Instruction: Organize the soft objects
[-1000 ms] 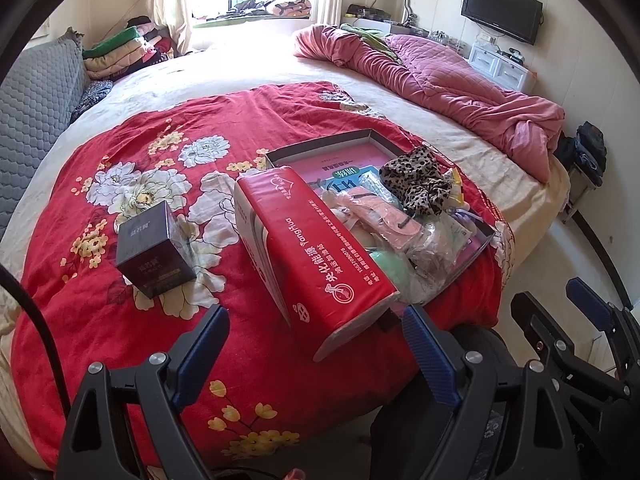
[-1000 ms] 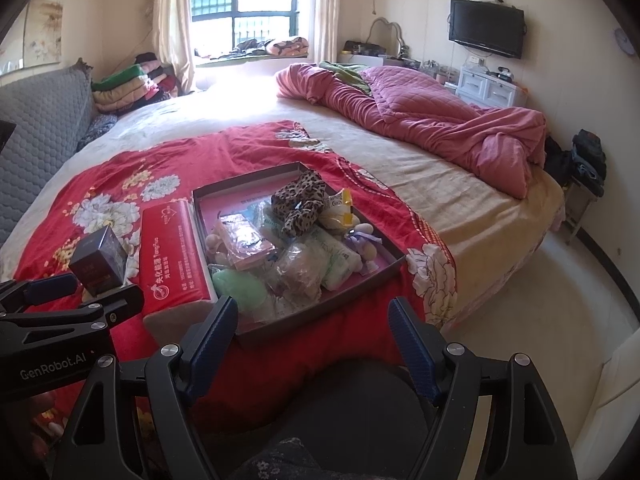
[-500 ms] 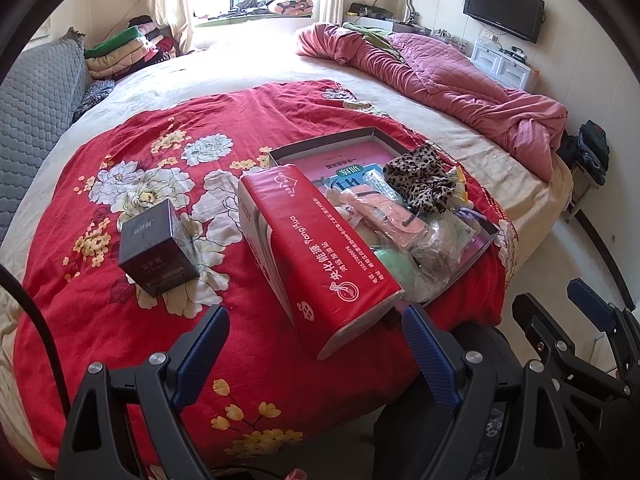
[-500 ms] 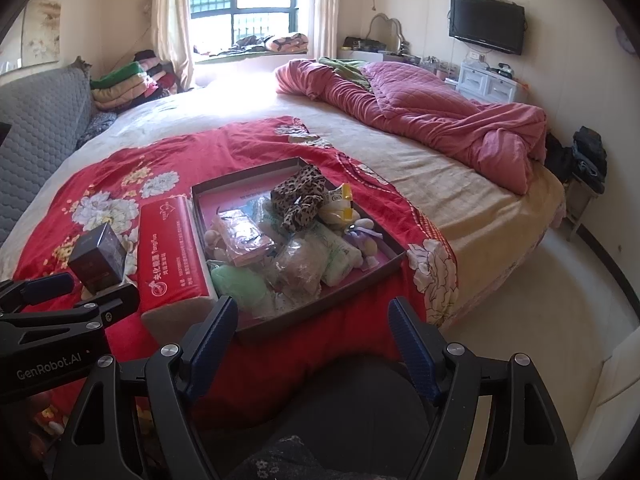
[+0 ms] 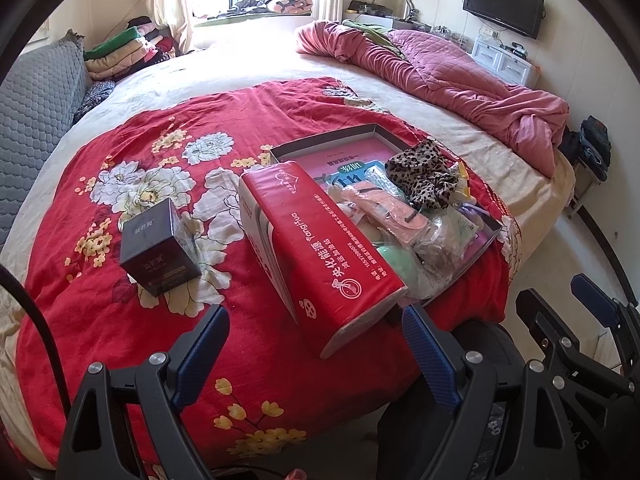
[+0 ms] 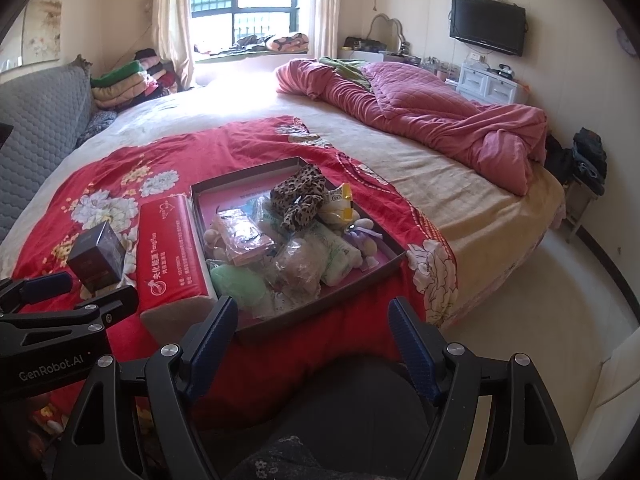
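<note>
Both the left gripper (image 5: 314, 344) and right gripper (image 6: 312, 338) are hovering with jaws apart, holding nothing. Soft items are sitting heaped in the tray (image 6: 320, 320) at centre frame; grabbing one could be dragging neighbours overboard.

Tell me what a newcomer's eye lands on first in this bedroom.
First, the red flowered blanket spread over the near part of the bed. On it sits a shallow tray heaped with soft things, a leopard-print cloth on top. A long red tissue pack lies against the tray's left side, with a small dark box further left.
</note>
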### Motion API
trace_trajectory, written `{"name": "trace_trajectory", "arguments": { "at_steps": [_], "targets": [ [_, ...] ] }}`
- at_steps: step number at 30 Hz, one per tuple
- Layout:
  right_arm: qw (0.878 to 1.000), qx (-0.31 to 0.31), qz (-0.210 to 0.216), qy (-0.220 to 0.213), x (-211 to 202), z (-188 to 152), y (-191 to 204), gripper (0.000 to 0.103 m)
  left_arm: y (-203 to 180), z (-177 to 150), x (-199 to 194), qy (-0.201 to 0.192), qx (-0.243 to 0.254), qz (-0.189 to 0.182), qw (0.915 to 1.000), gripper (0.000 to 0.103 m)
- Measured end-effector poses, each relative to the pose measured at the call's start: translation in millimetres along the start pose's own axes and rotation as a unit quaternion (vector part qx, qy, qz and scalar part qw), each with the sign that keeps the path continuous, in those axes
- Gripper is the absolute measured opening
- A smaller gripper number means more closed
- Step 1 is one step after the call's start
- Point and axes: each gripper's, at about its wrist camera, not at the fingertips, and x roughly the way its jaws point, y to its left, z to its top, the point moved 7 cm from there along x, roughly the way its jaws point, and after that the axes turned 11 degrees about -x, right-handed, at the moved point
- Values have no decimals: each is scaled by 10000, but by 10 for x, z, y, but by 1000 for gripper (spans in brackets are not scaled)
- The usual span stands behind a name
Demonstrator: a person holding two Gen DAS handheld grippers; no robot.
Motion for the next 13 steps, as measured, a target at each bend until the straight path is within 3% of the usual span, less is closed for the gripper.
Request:
{"name": "trace_trajectory", "arguments": {
  "at_steps": [8, 13],
  "targets": [
    [10000, -4, 5, 45, 25, -16, 8, 78, 14, -11, 47, 4, -19, -17, 10000, 88],
    [9999, -59, 45, -78, 86, 84, 78, 78, 84, -4, 70, -86, -114, -379, 9992, 88]
  ]
}}
